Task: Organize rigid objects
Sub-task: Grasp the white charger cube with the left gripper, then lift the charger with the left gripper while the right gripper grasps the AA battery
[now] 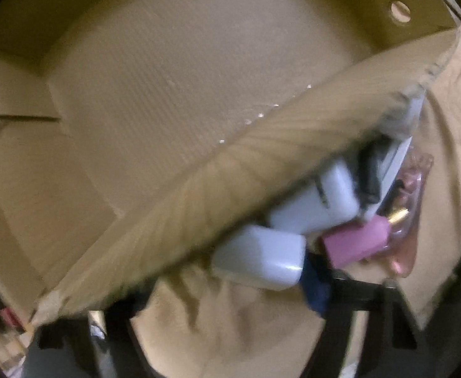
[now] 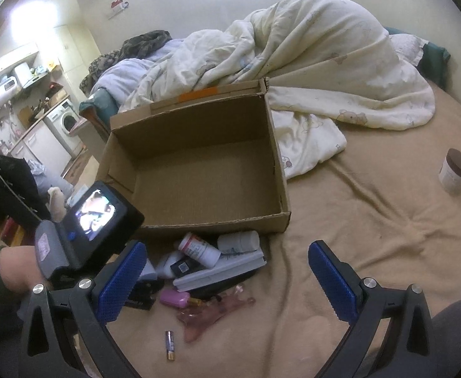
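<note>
R gripper (image 2: 227, 280) hangs low over the tan blanket (image 2: 372, 236), blue pads (image 2: 332, 286) spread wide, nothing between them; prob lining up for a pick. Nearest: a battery (image 2: 170, 345) lying alone, then a pink translucent scraper (image 2: 211, 312) and a small pink bottle (image 2: 173, 297). Just beyond, the main pile sits against the box's front wall: red-label pill bottle (image 2: 198, 249), white bottle (image 2: 238, 241), flat grey case (image 2: 221, 272), all touching or overlapping. Looks dumped there so everything's within reach of the box. L gripper (image 1: 255, 308) is at the pile w/ a white block (image 1: 262, 260) just ahead of its fingers; view is blurred, so can't tell its opening or whether it grips. Cardboard box (image 2: 280, 170) is open, nothing in it yet. Far R, a brown-lid jar (image 2: 454, 170) stands well apart; duvet (image 2: 309, 63) heaped behind.
</note>
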`<state>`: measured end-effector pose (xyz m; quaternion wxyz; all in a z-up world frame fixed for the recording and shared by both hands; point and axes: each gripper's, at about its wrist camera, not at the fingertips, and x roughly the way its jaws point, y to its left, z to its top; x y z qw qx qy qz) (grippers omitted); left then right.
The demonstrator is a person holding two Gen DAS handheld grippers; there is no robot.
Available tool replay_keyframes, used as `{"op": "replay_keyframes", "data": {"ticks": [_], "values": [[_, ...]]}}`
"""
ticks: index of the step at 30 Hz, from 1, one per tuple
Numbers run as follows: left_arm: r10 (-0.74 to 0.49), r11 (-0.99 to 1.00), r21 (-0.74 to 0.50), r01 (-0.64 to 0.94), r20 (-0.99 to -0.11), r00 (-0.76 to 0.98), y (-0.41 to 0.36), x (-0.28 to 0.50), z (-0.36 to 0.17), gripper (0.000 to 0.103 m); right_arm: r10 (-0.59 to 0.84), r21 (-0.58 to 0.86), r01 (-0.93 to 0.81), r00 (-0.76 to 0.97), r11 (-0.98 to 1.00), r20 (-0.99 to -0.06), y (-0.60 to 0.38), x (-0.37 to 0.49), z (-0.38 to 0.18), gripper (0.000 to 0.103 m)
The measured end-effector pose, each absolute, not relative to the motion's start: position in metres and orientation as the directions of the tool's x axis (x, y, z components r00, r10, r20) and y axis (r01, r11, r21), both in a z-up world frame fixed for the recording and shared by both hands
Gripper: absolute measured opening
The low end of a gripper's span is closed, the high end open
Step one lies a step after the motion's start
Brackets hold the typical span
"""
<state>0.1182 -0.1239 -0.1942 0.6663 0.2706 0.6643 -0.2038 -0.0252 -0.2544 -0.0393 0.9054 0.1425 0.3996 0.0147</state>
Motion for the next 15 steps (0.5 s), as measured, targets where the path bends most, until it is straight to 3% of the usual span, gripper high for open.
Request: {"op": "replay_keyframes", "data": {"ticks": [6,15], "values": [[0.073,0.800,0.092,0.593,-0.996,0.056,-0.120,0.114,-0.184,0.054,0.141,0.266,0.090,0.665,0.960,-0.733,-0.256,-0.022,-0.043,0.103],[0.023,0.915,0.058,0.398,-0.996,0.090,-0.083,0.092,-0.119,0.055,0.173,0.267,0.077,0.585,0.961,-0.792,-0.248,-0.017,-0.060,0.103]]}}
